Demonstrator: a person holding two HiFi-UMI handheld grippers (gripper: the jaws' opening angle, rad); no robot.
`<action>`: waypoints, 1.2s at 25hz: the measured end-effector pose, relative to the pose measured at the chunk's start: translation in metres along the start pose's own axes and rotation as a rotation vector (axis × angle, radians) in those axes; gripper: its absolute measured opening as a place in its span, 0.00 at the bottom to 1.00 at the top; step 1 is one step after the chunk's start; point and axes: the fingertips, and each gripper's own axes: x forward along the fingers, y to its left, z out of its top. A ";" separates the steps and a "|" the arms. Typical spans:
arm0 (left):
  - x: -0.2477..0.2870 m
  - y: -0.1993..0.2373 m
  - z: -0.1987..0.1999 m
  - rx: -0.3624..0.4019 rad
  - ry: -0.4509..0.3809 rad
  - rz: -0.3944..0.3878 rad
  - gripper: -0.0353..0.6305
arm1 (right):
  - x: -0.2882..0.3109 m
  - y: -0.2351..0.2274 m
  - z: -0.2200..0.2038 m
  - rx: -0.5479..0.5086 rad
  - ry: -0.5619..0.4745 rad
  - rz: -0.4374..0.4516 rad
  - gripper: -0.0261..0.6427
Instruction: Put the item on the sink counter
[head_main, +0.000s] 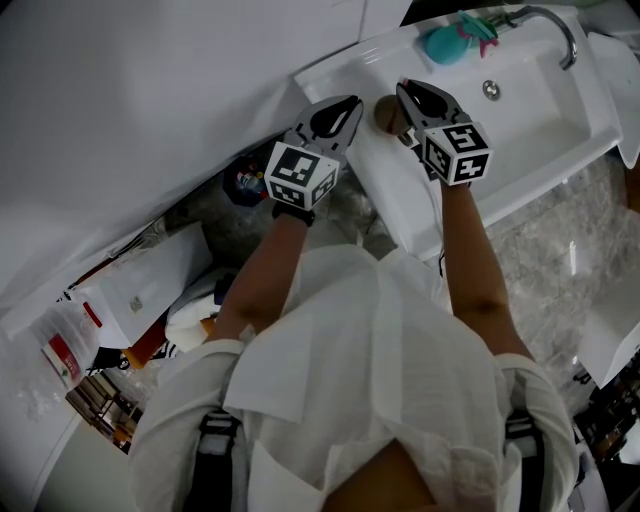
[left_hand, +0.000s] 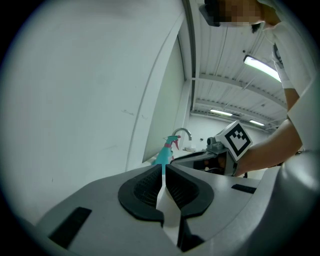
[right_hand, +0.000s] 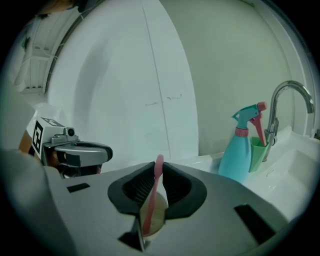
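**Inspector:** What do we record for the right gripper (right_hand: 159, 166)?

**Second:** We find its jaws closed on the item (right_hand: 152, 195). It is a thin, pink-edged piece with a pale round body. The ribbed pads grip it edge-on, and it stands roughly upright between them.

**Inspector:** And where do we place the item?

**Second:** In the right gripper's jaws, over the left end of the sink counter (head_main: 400, 200), as the head view shows. We cannot tell whether it touches the counter surface.

**Inspector:** The left gripper (left_hand: 164, 169)?

**Second:** Its jaws are drawn almost together, with only a narrow slit between the pads. We see nothing held in them. It sits just beside the right gripper, at the counter's left edge, and both point toward the white wall.

**Inspector:** What else do we note on the counter?

**Second:** A teal spray bottle (right_hand: 239, 152) with a pink trigger stands at the back, near the wall. A green cup (right_hand: 256, 152) stands just beside it. The chrome faucet (right_hand: 285, 95) rises next to the cup and arches over the white basin. We find all three well apart from the item.
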 end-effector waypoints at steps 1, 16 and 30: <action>0.000 0.001 0.000 0.000 -0.001 0.000 0.11 | 0.001 0.000 0.000 0.000 0.002 0.000 0.11; -0.003 0.016 -0.002 -0.005 0.007 0.025 0.11 | 0.011 0.000 -0.001 0.007 0.009 -0.002 0.11; -0.005 0.021 -0.003 -0.015 0.011 0.029 0.11 | 0.017 0.002 -0.005 0.008 0.032 0.002 0.11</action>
